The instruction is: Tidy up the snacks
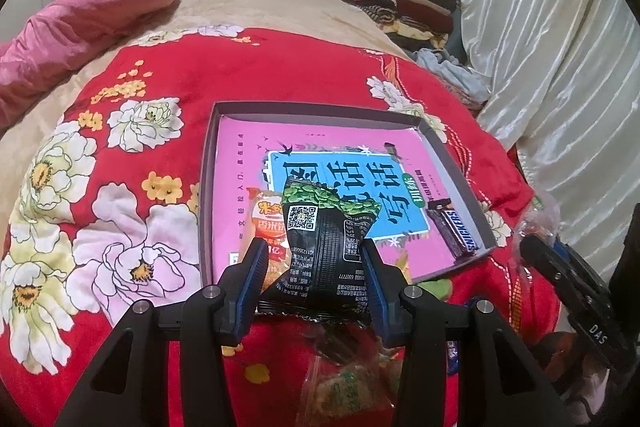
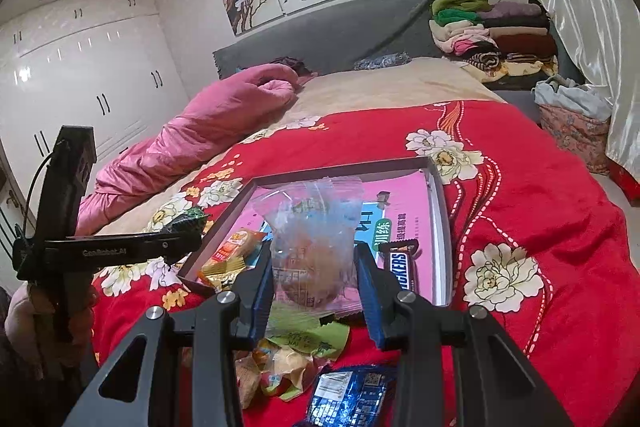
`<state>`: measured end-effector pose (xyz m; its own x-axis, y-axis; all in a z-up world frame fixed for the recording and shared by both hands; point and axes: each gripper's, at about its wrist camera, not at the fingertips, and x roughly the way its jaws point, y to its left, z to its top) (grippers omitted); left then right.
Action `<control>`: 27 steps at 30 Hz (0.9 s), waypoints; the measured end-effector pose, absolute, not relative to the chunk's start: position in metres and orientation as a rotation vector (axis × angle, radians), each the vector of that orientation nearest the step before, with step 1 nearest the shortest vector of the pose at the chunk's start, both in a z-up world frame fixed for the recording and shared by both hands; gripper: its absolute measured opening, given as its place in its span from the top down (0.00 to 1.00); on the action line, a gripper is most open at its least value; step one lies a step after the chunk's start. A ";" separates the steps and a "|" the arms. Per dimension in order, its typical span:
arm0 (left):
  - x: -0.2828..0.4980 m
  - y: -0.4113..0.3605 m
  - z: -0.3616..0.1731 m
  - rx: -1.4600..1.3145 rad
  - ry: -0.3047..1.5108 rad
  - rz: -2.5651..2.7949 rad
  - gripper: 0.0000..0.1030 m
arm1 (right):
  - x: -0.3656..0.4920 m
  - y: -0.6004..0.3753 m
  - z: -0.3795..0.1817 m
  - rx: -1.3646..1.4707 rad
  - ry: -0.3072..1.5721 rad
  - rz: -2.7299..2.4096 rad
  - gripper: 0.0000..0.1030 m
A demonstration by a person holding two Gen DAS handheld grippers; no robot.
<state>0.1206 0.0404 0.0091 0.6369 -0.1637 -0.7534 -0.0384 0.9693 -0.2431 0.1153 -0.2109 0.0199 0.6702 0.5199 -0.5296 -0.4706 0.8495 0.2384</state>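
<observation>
My left gripper [image 1: 314, 257] is shut on a black snack packet with green beans printed on it [image 1: 324, 247], held above the near edge of the shallow grey box [image 1: 208, 163] with a pink and blue bottom. In that box lie an orange rice-cracker packet [image 1: 266, 223] and a Snickers bar [image 1: 456, 227]. My right gripper [image 2: 314, 275] is shut on a clear plastic bag with a brownish pastry [image 2: 312, 247], held over the box [image 2: 434, 187]. The left gripper [image 2: 176, 239] with its black packet shows at the left of the right wrist view.
Loose snacks lie on the red flowered quilt [image 2: 540, 211] near me: a blue packet [image 2: 348, 399], a green wrapper [image 2: 308, 339], yellow ones [image 2: 280, 367]. A pink duvet [image 2: 200, 131] lies at the left, folded clothes [image 2: 492, 35] at the headboard, white curtain at the right.
</observation>
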 end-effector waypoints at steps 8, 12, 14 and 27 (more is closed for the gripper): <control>0.132 0.041 -0.004 -0.250 0.906 -0.068 0.54 | 0.128 -0.213 0.017 0.116 0.620 0.561 0.62; 0.138 0.038 -0.007 -0.246 0.910 -0.075 0.54 | 0.132 -0.215 0.016 0.125 0.624 0.553 0.62; 0.142 0.037 -0.008 -0.240 0.906 -0.084 0.54 | 0.134 -0.216 0.014 0.134 0.630 0.552 0.62; 0.158 0.038 -0.015 -0.269 0.904 -0.123 0.54 | 0.155 -0.215 0.004 0.159 0.665 0.552 0.62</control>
